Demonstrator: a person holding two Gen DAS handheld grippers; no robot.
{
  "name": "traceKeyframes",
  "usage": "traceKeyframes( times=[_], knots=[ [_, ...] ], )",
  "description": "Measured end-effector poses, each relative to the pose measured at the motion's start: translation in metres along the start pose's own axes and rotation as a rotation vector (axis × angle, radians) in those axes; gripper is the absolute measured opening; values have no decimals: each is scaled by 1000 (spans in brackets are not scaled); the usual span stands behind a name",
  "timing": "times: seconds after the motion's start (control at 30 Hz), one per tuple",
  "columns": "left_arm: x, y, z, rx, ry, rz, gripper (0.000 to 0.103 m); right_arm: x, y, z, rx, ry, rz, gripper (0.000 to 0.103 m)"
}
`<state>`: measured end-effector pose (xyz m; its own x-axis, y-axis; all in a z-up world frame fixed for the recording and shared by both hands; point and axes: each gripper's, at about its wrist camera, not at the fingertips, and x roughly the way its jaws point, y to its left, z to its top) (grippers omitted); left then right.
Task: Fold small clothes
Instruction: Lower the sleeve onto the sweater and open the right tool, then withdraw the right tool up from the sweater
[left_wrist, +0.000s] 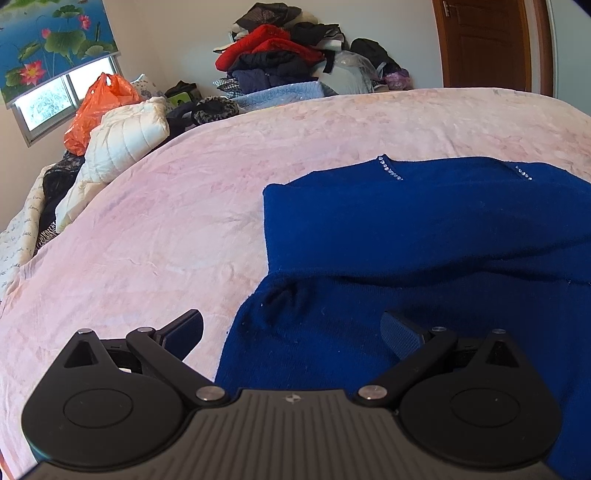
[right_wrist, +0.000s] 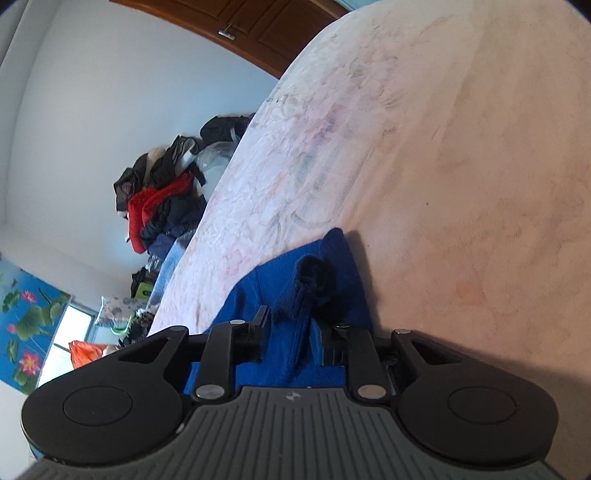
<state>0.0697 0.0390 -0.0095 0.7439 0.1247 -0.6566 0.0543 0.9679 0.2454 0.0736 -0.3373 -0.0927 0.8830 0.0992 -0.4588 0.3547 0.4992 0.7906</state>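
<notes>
Blue knit is bunched between the narrow-set jaws of the right gripper (right_wrist: 290, 332), a thick fold of the royal-blue wool sweater (left_wrist: 424, 236) standing up between its pads; whether they still pinch it or merely flank it I cannot tell. The left gripper (left_wrist: 291, 328) hangs wide open with nothing in it, one finger over the sweater's near corner, the other over the pale pink floral plush blanket (left_wrist: 166, 221) covering the bed. The sweater lies partly folded on that blanket, rhinestone trim at its far edge. If the right pads lift away carrying snagged knit, the fold could drag open. Fuzzy blanket may grip the wool and skew the edges.
</notes>
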Motion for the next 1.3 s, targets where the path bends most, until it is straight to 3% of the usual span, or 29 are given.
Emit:
traceKeyframes(
  times=[0.1,0.2,0.27,0.3,0.33,0.37,0.4,0.5,0.6,0.67,0.8,0.87,0.9,0.97,1.03,1.1,1.2,1.3],
  knots=[
    [-1,0,0,-5,0,2,103,4,18,2,-68,23,2,14],
    [-3,2,0,-14,-4,-7,103,-21,57,1,-243,-69,191,14],
    [-4,1,0,-9,-5,-7,103,-33,65,3,-284,-105,239,10],
    [-4,1,0,-9,-8,-7,103,-30,60,4,-269,-76,189,10],
    [-5,0,0,-9,-9,-9,103,-21,51,6,-254,-24,78,11],
    [-5,0,0,-7,-6,-13,103,-13,39,6,-230,22,-48,20],
    [-5,0,0,-5,-5,-14,103,-10,29,6,-199,43,-134,22],
    [-4,-1,0,-1,-2,-7,103,-27,14,6,-121,-5,-80,26],
    [-3,-1,1,-2,-4,-6,103,-49,32,5,-226,-168,-144,26],
    [-3,-1,2,-10,-3,-8,103,-51,46,3,-306,-210,-124,26],
    [-2,-2,1,-27,15,-33,103,-18,62,-6,-419,-24,-60,35],
    [-2,-2,0,-32,19,-43,103,-3,61,-11,-426,51,-109,38],
    [-2,-2,0,-35,18,-48,103,0,59,-11,-437,51,-137,34],
    [-3,-1,-1,-39,14,-56,103,-8,64,-16,-429,26,-138,36],
    [-3,0,0,-44,13,-58,103,-19,74,-23,-474,-10,-117,47],
    [-2,1,0,-50,18,-62,103,-23,82,-32,-562,-15,-113,66],
    [-1,2,-2,-64,31,-77,103,-12,81,-33,-625,51,-188,66],
    [-3,3,-4,-64,31,-79,103,-23,83,-36,-635,29,-196,66]
  ],
)
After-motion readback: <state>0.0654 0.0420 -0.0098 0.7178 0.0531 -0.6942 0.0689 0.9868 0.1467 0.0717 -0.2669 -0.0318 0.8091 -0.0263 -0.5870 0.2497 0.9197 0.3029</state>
